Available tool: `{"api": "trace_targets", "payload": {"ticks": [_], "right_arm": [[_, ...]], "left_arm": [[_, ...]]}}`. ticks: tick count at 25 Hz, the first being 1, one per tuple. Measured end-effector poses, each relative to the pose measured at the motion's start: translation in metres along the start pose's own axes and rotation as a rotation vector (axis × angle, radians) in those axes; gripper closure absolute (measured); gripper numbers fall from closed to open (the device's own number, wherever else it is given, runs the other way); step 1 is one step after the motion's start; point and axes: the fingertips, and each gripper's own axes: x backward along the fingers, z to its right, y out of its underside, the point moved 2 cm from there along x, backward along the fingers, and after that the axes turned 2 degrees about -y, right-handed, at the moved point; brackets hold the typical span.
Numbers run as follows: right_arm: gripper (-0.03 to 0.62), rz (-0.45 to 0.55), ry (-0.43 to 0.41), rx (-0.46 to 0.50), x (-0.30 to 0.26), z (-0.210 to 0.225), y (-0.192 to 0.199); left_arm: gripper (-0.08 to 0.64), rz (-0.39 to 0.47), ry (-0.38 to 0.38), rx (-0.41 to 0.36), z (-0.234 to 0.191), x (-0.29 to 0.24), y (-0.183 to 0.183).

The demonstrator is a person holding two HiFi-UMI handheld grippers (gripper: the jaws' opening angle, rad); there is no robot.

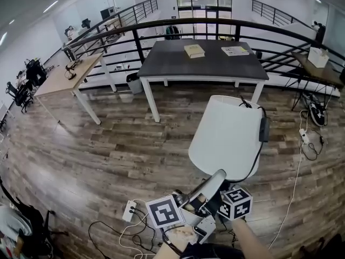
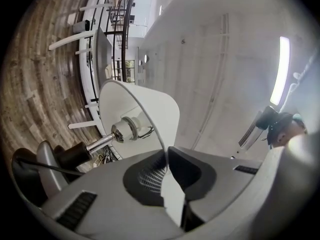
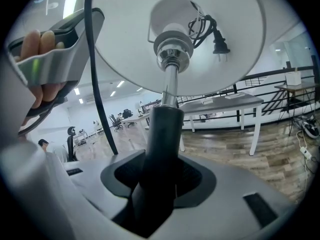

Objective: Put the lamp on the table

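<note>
Closest in, the left gripper [image 2: 167,160] has its jaws pinched nearly together on the thin rim of the lamp's white shade [image 1: 229,136], and the edge of the shade runs down between the two pads. Beside it, the right gripper [image 3: 160,176] grips the lamp's black stem [image 3: 162,134], with its jaws set fairly wide and the dark pads pressed on either side of it. A hand [image 3: 40,69] is wrapped around a gripper handle at the upper left of the right gripper view.

The lamp [image 1: 226,144] is carried tilted in the air, on the near side of the dark table [image 1: 178,63], over the wooden floor [image 1: 108,150] and not touching the tabletop. A chrome socket [image 3: 172,46] tops the stem inside the shade. The black cord [image 1: 254,163] loops along the shade, and its plug [image 3: 218,44] hangs by the socket.

Two books [image 1: 194,50] lie on the far half of the table. A light wooden desk [image 1: 64,77] stands to the left of the table, and a dark railing [image 1: 161,26] curves behind it. A white power strip [image 1: 130,210] lies on the floor well in front of the table.
</note>
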Motion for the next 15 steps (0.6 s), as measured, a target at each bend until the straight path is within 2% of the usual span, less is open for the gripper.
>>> {"api": "trace_targets", "payload": {"ticks": [7,15], "right_arm": [[0.416,0.005,0.008,0.005,-0.06,0.012,-0.034],[0.416,-0.009,0.029,0.007,-0.099,0.032,-0.054]], "left_arm": [[0.517,-0.009,0.005,-0.003,-0.025,-0.013,-0.063],[0.515,-0.02,0.018,0.01,-0.049,-0.032,-0.105]]}}
